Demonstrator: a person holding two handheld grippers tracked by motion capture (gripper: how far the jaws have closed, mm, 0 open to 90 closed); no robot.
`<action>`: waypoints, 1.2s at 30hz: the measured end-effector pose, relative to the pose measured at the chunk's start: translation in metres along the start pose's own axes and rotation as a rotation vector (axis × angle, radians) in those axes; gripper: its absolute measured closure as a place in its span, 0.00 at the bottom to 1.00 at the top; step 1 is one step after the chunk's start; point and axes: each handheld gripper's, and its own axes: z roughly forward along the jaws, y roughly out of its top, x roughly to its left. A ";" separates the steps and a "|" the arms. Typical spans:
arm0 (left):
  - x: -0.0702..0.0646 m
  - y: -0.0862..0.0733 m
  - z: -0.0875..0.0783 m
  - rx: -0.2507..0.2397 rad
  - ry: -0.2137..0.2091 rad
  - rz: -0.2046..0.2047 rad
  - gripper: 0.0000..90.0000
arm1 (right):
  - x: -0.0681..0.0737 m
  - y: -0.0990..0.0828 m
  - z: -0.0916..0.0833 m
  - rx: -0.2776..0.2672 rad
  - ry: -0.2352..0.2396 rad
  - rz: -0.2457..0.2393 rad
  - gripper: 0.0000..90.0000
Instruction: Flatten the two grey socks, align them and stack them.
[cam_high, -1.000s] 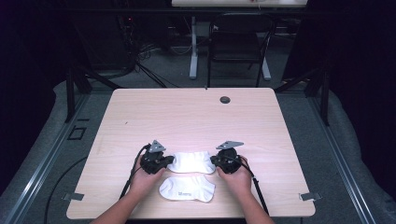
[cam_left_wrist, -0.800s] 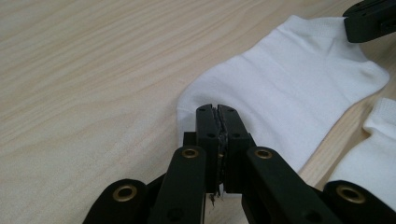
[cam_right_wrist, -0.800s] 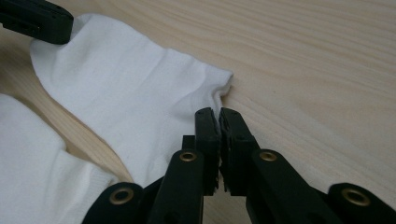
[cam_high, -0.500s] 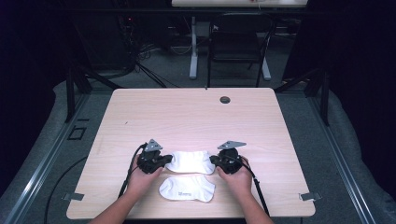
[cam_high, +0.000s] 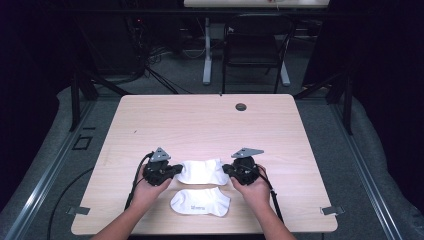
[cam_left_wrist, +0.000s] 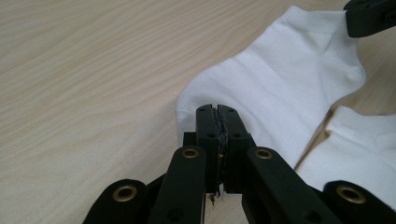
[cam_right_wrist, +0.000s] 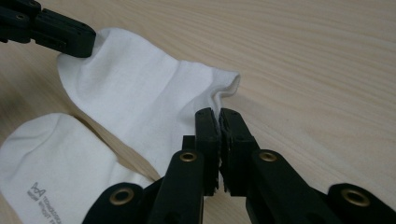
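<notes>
A white ankle sock (cam_high: 202, 171) (cam_left_wrist: 280, 84) (cam_right_wrist: 140, 88) is stretched between both grippers near the table's front. My left gripper (cam_high: 172, 170) (cam_left_wrist: 218, 109) is shut on the sock's toe end. My right gripper (cam_high: 227, 169) (cam_right_wrist: 218, 113) is shut on its cuff end, which lifts slightly off the wood. A second white sock (cam_high: 200, 201) (cam_left_wrist: 359, 149) (cam_right_wrist: 51, 158), with small grey print, lies flat just in front of the first, closer to the person. In the left gripper view the right gripper's jaw tip shows at the top right corner.
The wooden table (cam_high: 210, 125) has a dark round grommet (cam_high: 241, 107) near its far edge. A black chair (cam_high: 255, 45) and cables stand on the floor beyond the table. The person's forearms come in from the bottom edge.
The right gripper has risen a little with the sock's cuff end. The left gripper has stayed in place.
</notes>
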 end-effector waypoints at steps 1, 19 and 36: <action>0.000 0.000 -0.002 0.001 0.000 0.006 0.99 | 0.001 0.001 -0.001 -0.002 0.001 0.000 0.96; -0.017 -0.015 -0.032 0.011 -0.037 0.030 0.99 | 0.022 -0.009 -0.027 0.000 0.054 -0.042 0.96; -0.044 -0.038 -0.046 0.019 -0.060 0.045 0.99 | 0.045 -0.037 -0.047 0.014 0.085 -0.056 0.96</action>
